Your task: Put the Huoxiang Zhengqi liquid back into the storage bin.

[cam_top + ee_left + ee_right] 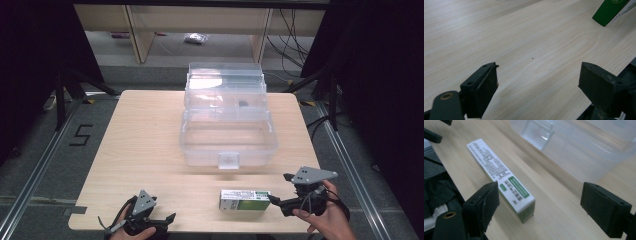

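Lying flat near the table's [145,140] six o'clock edge, the green-and-white box [245,199] sits free; right gripper [274,200] released at its three o'clock, left gripper [167,218] released.

Carton [245,199] lies on table [145,145], before open bin [228,135].

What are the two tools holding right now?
Nothing. The right tool is open, its jaws apart beside the green and white box lying on the table. The left tool is open over bare wood.
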Available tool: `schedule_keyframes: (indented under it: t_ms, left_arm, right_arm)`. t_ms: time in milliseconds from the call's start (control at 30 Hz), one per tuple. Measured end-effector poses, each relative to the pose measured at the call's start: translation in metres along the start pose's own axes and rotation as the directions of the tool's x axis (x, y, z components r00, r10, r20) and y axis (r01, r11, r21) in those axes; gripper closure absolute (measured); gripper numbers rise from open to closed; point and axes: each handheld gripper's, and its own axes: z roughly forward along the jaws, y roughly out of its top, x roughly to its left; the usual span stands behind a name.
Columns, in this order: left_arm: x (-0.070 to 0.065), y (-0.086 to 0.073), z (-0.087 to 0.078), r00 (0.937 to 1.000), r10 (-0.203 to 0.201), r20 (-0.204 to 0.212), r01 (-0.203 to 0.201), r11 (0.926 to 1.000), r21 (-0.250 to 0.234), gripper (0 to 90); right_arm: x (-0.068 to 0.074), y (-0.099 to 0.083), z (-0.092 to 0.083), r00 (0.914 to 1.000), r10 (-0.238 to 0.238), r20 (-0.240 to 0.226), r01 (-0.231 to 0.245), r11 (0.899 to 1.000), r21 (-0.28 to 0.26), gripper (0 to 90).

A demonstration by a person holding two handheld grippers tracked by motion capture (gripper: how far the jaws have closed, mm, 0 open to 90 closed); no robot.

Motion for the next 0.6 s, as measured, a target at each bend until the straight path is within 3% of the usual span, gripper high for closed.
schedule_keyframes:
  t_ms: [33, 200, 300, 333, 433, 567, 600]
  left_arm:
    - [0.0, 0.0, 0.0, 1.0, 0.0, -0.004, 0.0, 1.0, 0.0, 14.9]
    - [0.001, 0.0, 0.0, 0.9999, 0.009, -0.006, -0.009, 0.9999, 0.008, 14.9]
    - [0.001, 0.001, 0.0, 0.9999, 0.01, -0.006, -0.01, 0.9999, 0.009, 14.9]
    - [0.0, 0.0, 0.0, 1.0, 0.003, 0.004, -0.003, 1.0, 0.005, 14.9]
    - [0.001, 0.0, 0.0, 1.0, 0.004, 0.005, -0.004, 1.0, 0.005, 14.9]
    - [0.001, 0.0, 0.0, 1.0, 0.005, -0.004, -0.005, 1.0, 0.007, 14.9]
    - [0.001, 0.0, 0.0, 1.0, 0.005, -0.004, -0.005, 1.0, 0.007, 14.9]
  right_arm:
    - [0.001, 0.003, 0.001, 0.9995, -0.031, -0.012, 0.031, 1.0, 0.002, 16.6]
    - [0.013, 0.014, 0.007, 0.9955, -0.08, -0.05, 0.082, 0.996, 0.031, 16.5]
    - [0.017, 0.017, 0.011, 0.9912, -0.123, -0.049, 0.124, 0.992, 0.028, 16.6]
    - [0.021, 0.023, 0.015, 0.9863, -0.15, -0.069, 0.154, 0.987, 0.055, 16.5]
    - [0.024, 0.027, 0.02, 0.9833, -0.168, -0.069, 0.173, 0.983, 0.066, 16.3]
    - [0.031, 0.038, 0.032, 0.97, -0.221, -0.101, 0.232, 0.966, 0.116, 16.4]
    - [0.031, 0.038, 0.032, 0.97, -0.221, -0.101, 0.232, 0.966, 0.116, 16.4]
